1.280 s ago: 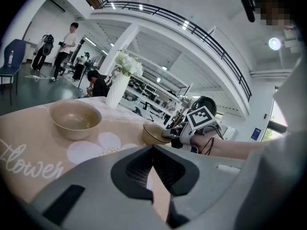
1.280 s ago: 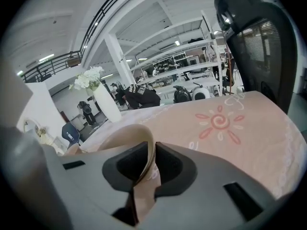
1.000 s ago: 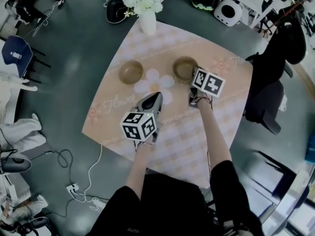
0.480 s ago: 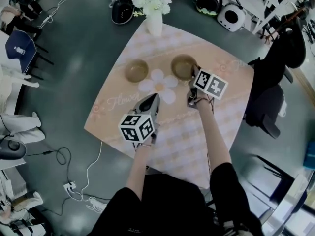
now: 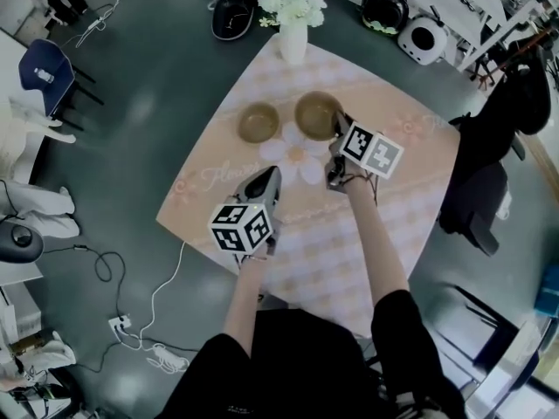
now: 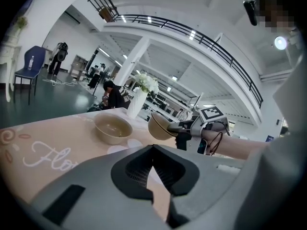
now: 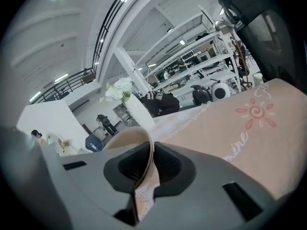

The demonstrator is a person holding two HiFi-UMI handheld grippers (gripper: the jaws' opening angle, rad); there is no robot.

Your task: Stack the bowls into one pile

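On the pink-clothed table [image 5: 384,225], two tan bowls sit side by side, near each other but not touching. The right gripper [image 5: 334,129] has its jaws pinched on the near rim of the held bowl [image 5: 316,115], wall squeezed between the pads. From the left gripper view that bowl looks tipped and raised off the cloth. The second bowl [image 5: 258,122] rests upright just to its left, empty. The left gripper [image 5: 269,175] hangs back over the cloth, jaws pressed together on nothing.

Risks, as I judge them: it's a one-sided rim pinch, so the bowl can pivot or slip out. If it comes in tilted, its low edge may hit the second bowl's rim and push it away, since nothing braces it. The flower vase [image 5: 293,40] beyond seems safely apart.
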